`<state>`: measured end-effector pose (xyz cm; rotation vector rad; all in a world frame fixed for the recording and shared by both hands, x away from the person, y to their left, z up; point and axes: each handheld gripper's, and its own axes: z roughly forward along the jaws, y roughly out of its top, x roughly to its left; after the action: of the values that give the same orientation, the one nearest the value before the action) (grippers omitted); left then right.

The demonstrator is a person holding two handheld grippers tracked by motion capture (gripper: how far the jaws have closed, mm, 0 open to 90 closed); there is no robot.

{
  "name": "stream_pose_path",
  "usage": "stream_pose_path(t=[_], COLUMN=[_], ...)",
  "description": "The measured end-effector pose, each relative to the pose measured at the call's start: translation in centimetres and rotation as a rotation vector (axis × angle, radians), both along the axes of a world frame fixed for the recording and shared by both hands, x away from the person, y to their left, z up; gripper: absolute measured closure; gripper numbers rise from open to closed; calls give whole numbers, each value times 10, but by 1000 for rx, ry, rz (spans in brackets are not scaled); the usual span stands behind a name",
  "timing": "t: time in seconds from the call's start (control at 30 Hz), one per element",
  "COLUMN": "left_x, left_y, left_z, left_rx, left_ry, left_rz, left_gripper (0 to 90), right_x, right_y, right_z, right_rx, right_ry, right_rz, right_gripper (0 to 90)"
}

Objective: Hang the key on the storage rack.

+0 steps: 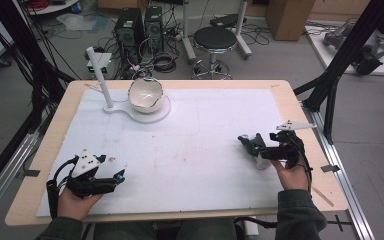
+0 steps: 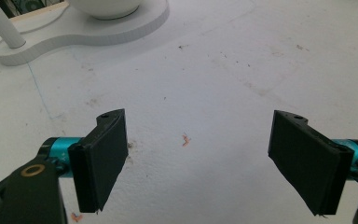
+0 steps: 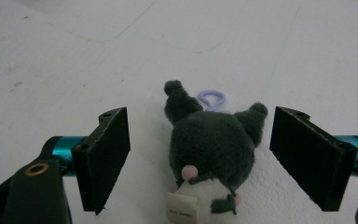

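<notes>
Broadly, a wooden table covered by a white sheet spans the high view. At upper left of that frame a white stand carries a bowl and an upright post. Lower left, the left gripper rests with jaws wide apart and nothing between them. At right of centre, the right gripper has its jaws spread on either side of a small plush toy without touching it. A lilac loop lies at the toy's top.
</notes>
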<state>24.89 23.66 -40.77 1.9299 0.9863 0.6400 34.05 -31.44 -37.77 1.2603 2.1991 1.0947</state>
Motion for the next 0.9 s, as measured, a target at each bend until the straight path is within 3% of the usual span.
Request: stream_pose_path(t=[0.9], left_x=[0], left_y=[-1], left_z=[-2], left_rx=[0], left_ry=[4], left_rz=[-1], left_gripper=[201], right_x=[6], right_y=[-5], right_z=[-28], right_rx=[-50], right_ry=[84], right_rz=[-39], right_gripper=[263])
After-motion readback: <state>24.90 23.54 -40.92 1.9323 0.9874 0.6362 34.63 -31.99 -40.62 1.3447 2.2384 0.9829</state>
